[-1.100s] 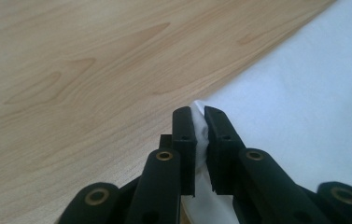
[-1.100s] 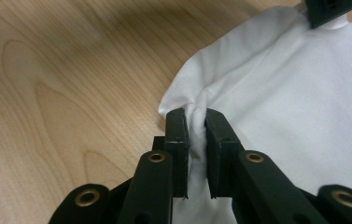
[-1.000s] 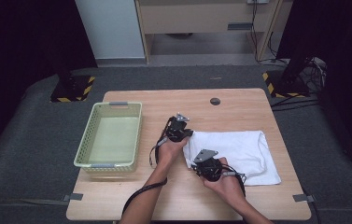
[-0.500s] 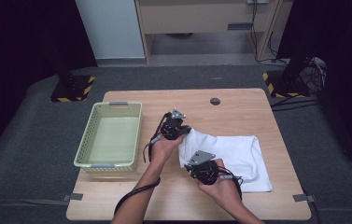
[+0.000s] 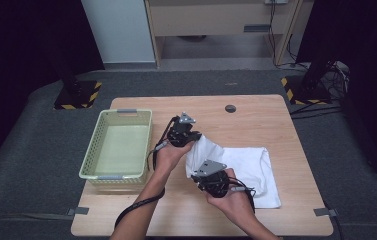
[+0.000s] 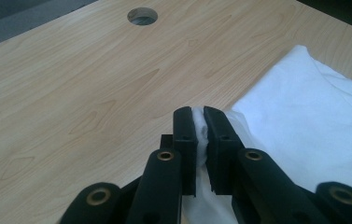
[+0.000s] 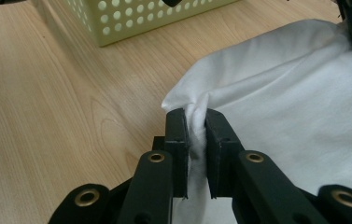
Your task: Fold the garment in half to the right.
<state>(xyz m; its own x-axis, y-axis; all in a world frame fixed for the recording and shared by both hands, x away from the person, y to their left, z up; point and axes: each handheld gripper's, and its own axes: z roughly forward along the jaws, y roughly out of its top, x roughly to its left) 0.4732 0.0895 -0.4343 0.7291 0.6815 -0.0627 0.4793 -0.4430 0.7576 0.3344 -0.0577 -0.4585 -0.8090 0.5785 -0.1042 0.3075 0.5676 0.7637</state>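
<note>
Lab-like recording room: dark curtains, hazard-striped stand bases (image 5: pixel 78 96), taped-down wooden table (image 5: pixel 256 117).

Left gripper (image 5: pixel 194 136) and right gripper (image 5: pixel 199 179) — both clamped, held close together.

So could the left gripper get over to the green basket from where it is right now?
Probably yes. The basket sits just beside the left gripper with bare table between, but it is shut on the white cloth, which the right gripper also grips.
</note>
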